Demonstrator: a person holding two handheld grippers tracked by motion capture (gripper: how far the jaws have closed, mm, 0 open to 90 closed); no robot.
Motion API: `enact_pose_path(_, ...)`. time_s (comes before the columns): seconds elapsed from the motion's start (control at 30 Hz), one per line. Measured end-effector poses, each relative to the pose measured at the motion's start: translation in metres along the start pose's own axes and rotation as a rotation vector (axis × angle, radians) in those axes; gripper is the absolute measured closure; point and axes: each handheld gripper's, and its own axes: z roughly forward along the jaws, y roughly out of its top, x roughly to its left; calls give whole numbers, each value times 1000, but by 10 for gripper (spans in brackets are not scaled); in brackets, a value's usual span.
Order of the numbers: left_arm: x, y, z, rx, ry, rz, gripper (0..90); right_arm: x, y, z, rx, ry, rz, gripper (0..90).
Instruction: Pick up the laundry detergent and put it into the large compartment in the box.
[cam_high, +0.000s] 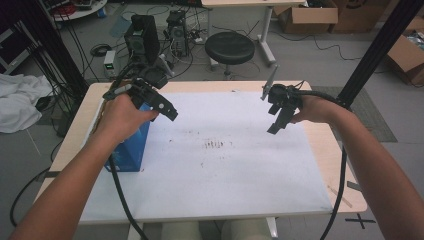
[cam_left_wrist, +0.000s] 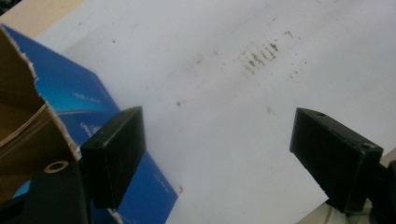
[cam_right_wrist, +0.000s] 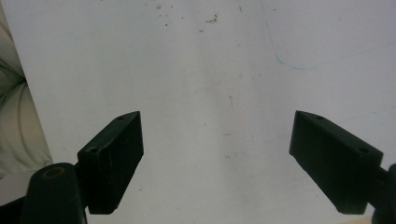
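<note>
A blue cardboard box (cam_high: 131, 148) stands on the white sheet (cam_high: 220, 165) at the table's left, its torn top open (cam_left_wrist: 23, 116). My left gripper (cam_high: 167, 110) hovers just above and right of the box, jaws wide apart with nothing between them (cam_left_wrist: 217, 154). My right gripper (cam_high: 277, 122) hangs over the sheet's right part, tilted down, also open and empty (cam_right_wrist: 217, 158). Brown smudges (cam_high: 214, 144) mark the sheet's middle.
The wooden table (cam_high: 330, 165) shows around the sheet's edges. Behind it stand a black round stool (cam_high: 229, 47), computer towers (cam_high: 141, 37) and cables on the floor. Cardboard boxes (cam_high: 310, 17) sit at the back right. A white cloth (cam_high: 20, 100) lies at left.
</note>
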Motion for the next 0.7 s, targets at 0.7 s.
enact_pose_path(0.7, -44, 22, 39, 52, -67, 220, 196, -1, 1, 1, 5, 6, 2, 172)
